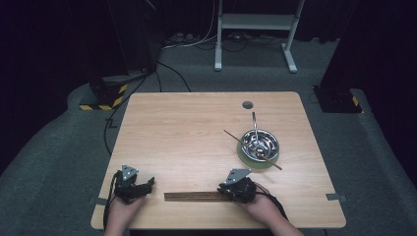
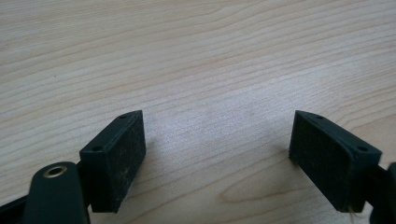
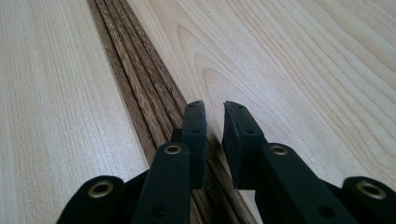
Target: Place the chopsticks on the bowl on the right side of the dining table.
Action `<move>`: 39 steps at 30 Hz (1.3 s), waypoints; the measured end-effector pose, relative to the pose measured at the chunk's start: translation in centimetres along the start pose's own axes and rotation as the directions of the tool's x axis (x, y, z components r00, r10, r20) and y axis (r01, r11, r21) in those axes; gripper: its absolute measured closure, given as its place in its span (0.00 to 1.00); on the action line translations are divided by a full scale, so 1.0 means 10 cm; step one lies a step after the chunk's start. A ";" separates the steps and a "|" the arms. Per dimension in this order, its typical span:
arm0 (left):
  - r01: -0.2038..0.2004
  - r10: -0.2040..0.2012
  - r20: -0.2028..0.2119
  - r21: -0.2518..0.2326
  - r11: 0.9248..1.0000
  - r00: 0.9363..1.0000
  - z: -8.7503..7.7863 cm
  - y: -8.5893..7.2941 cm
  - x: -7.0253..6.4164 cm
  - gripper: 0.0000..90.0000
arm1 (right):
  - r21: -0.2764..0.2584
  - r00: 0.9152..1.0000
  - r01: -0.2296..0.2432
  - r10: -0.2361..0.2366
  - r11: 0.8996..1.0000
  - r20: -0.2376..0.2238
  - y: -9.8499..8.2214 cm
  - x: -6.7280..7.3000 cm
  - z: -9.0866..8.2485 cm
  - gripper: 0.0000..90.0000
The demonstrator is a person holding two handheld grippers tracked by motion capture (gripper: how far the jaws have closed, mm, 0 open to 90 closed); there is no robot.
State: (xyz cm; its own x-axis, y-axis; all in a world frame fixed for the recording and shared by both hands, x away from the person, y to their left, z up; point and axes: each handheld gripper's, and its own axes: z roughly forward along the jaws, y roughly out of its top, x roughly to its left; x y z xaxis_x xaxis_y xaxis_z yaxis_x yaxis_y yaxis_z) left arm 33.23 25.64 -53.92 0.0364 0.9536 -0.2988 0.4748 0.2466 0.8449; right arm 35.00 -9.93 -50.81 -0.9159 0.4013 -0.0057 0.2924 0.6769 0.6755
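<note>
Right gripper (image 1: 227, 192) sitting at the near edge of the bench (image 1: 187, 128), at the right end of a bundle of dark wooden sticks (image 1: 194, 196) lying left-right along that edge. Its fingers (image 3: 195, 126) standing narrow, a slim gap between them; the sticks are running just under and beside the left finger, not clamped. Left gripper (image 1: 147, 186) resting at the near left, well apart from the sticks, fingers (image 2: 114, 156) spread wide over bare wood. Far right: metal bowl (image 1: 259, 142) sitting on a green plate (image 1: 246, 158).
</note>
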 end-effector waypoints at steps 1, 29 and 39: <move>0.001 -0.001 0.000 0.000 1.000 1.000 0.00 0.00 0.00 0.21 | 0.000 1.000 0.001 -0.001 1.000 0.000 0.00 0.00 0.00 0.88; 0.000 0.000 0.000 0.000 1.000 1.000 0.00 0.00 0.00 0.21 | -0.032 0.999 -0.013 0.014 0.999 0.031 0.03 -0.01 -0.02 0.89; -0.002 0.002 0.000 0.001 1.000 1.000 0.00 0.00 0.00 0.21 | -0.006 1.000 -0.001 0.001 1.000 0.021 0.00 0.02 0.02 0.89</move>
State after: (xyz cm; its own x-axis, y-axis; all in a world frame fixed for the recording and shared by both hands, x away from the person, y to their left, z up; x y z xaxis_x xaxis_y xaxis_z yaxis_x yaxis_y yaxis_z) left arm 33.23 25.65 -53.92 0.0375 0.9541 -0.2972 0.4757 0.2445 0.8450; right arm 34.87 -9.71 -50.95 -0.9096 0.4149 -0.0210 0.2914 0.6732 0.6796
